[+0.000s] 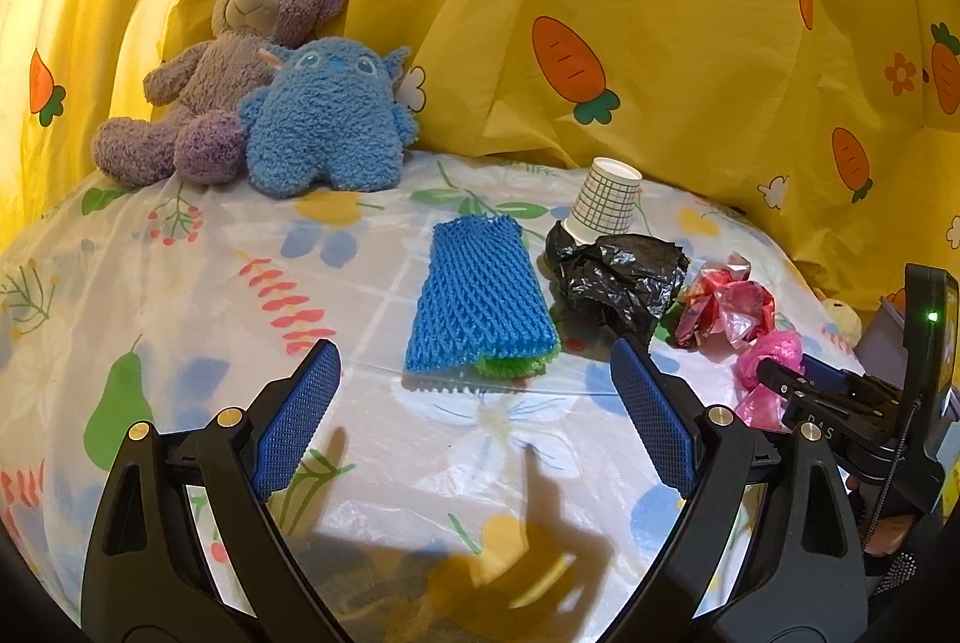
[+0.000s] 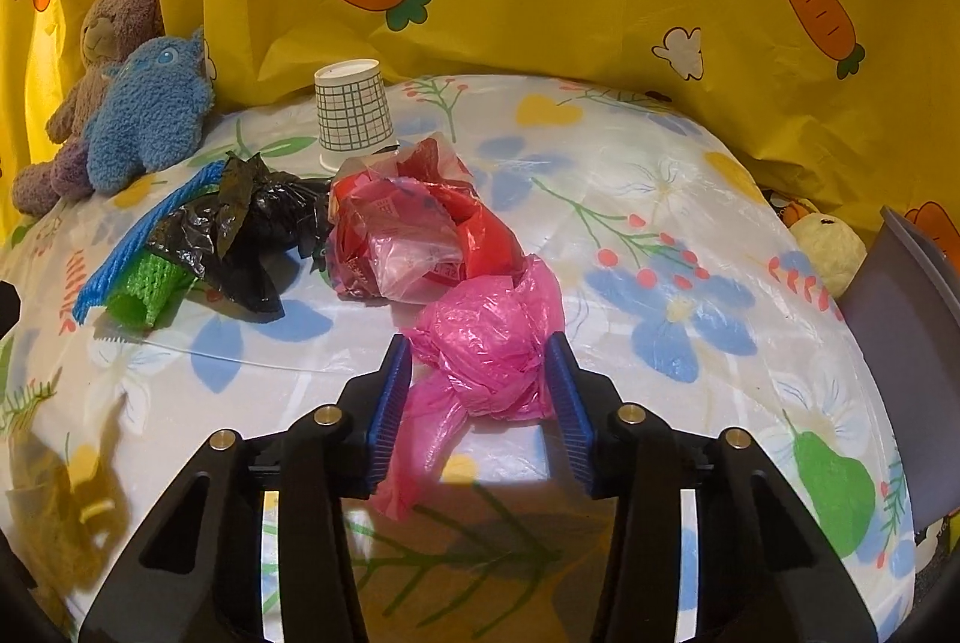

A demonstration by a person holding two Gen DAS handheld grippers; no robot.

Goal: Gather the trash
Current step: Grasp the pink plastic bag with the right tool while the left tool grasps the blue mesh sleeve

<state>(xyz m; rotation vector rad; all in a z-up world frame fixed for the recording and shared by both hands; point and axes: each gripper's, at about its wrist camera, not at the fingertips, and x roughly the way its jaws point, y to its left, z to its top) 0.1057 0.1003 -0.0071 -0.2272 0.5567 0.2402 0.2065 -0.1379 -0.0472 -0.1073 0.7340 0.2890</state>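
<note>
A crumpled pink plastic bag (image 2: 486, 337) lies on the flowered tablecloth (image 2: 660, 199), and my right gripper (image 2: 478, 343) is shut on it, both blue pads pressing its sides. Behind it sit a red plastic bag (image 2: 414, 229), a black plastic bag (image 2: 252, 217) and an upturned checked paper cup (image 2: 353, 114). A blue foam net (image 1: 477, 295) lies over a green one (image 1: 516, 365), just ahead of my left gripper (image 1: 474, 349), which stands wide open with nothing between its fingers. In the left wrist view the right gripper (image 1: 774, 373) shows at the right edge against the pink bag (image 1: 774, 349).
A purple teddy bear (image 1: 234, 60) and a blue plush toy (image 1: 327, 120) sit at the back left against the yellow carrot-print curtain (image 1: 660, 42). A grey bin (image 2: 900, 313) and a small yellow plush (image 2: 831, 247) are off the table's right edge.
</note>
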